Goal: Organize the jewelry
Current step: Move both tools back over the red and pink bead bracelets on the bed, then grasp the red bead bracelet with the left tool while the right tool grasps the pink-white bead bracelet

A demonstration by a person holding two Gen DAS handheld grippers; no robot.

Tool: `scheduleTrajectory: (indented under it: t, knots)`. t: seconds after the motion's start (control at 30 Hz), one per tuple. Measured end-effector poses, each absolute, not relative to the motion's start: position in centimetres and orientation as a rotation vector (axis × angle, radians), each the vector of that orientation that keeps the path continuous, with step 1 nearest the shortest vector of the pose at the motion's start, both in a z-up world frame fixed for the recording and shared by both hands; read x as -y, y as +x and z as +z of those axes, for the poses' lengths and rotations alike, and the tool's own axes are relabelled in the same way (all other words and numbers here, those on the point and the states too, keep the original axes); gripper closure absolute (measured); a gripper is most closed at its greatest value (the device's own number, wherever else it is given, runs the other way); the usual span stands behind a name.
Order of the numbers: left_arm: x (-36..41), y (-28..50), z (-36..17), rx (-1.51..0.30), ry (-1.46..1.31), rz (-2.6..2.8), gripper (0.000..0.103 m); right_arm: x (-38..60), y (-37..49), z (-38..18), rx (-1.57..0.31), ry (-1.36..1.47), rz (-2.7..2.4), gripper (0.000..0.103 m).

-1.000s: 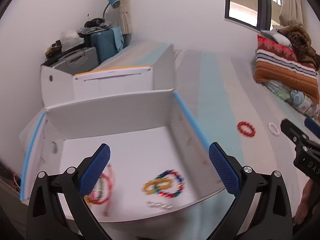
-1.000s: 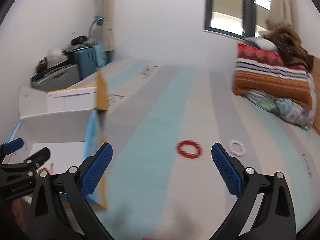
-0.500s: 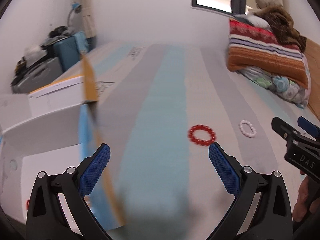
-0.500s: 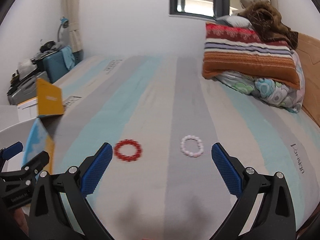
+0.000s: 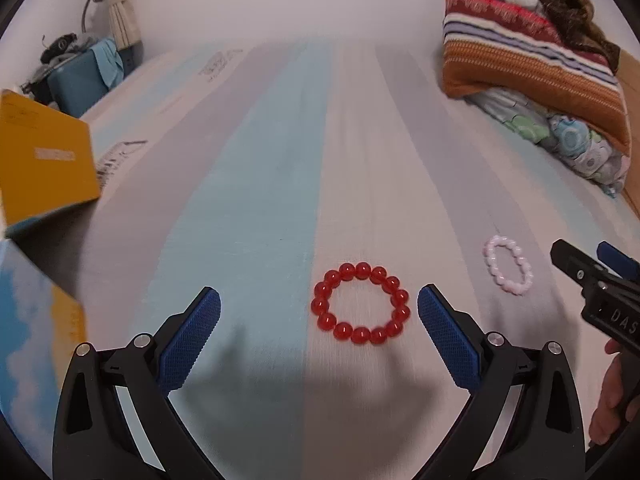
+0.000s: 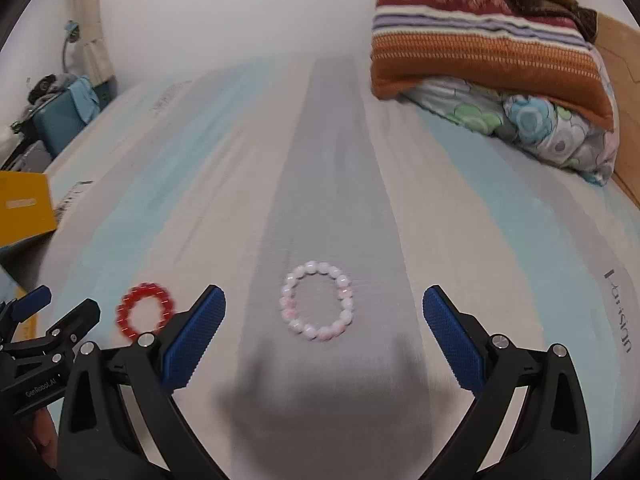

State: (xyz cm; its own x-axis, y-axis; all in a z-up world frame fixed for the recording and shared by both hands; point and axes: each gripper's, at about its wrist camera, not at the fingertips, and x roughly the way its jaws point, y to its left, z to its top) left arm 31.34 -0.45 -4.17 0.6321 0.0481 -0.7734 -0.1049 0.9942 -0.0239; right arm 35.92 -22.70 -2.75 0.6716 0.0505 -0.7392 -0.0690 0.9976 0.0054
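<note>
The red bead bracelet [image 5: 361, 303] lies flat on the striped bedsheet [image 5: 256, 200], just in front of your left gripper [image 5: 319, 334], whose blue fingers [image 5: 188, 340] stand wide apart with nothing between them. The pale pink bracelet [image 6: 317, 306] lies on the grey stripe, near the red one but not touching it, in front of your right gripper [image 6: 324, 338], and its fingers [image 6: 454, 344] are also spread wide and hold nothing. At the left edge you see the yellow flap of a cardboard box [image 5: 44, 164], well apart from both bracelets.

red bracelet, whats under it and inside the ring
The red bracelet lies flat on the striped bed sheet, at the edge of a blue stripe. Inside the ring only bare sheet shows. The cloth directly beneath the beads is covered.
</note>
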Motion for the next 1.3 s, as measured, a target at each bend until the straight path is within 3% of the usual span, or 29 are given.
scheduleTrajectory:
  t: [0.27, 0.5, 0.57, 0.73, 0.8, 0.9, 1.03, 1.3]
  knots:
    - [-0.4, 35.0, -8.0, -0.953, -0.055, 0.113, 0.007, 23.1, 39.6, -7.5, -0.937, -0.032, 0.051, 0.015]
    - [-0.9, 36.0, -10.2, -0.997, -0.047, 0.126, 0.010, 24.6, 40.8, -10.4, -1.001, 0.022, 0.040, 0.029]
    - [-0.6, 35.8, -10.2, -0.995, -0.035, 0.120, 0.015, 24.7, 40.6, -10.3, -0.998, 0.019, 0.032, 0.035]
    - [0.2, 35.3, -10.1, -0.995, -0.011, 0.080, 0.041, 25.0, 40.5, -10.3, -1.011, 0.037, 0.037, 0.061]
    - [0.4, 35.2, -10.1, -0.995, -0.009, 0.071, 0.050, 25.2, 40.6, -10.3, -1.016, 0.047, 0.031, 0.076]
    - [0.6, 35.1, -9.9, -1.000, -0.003, 0.053, 0.065, 25.4, 40.8, -10.3, -1.019, 0.053, 0.025, 0.086]
    - [0.8, 34.9, -9.8, -1.004, 0.007, 0.037, 0.084, 25.2, 40.6, -10.2, -1.016, 0.052, 0.025, 0.091]
    - [1.0, 34.4, -8.9, -0.995, -0.002, -0.002, 0.090, 25.2, 40.1, -9.3, -0.994, 0.078, 0.046, 0.091]
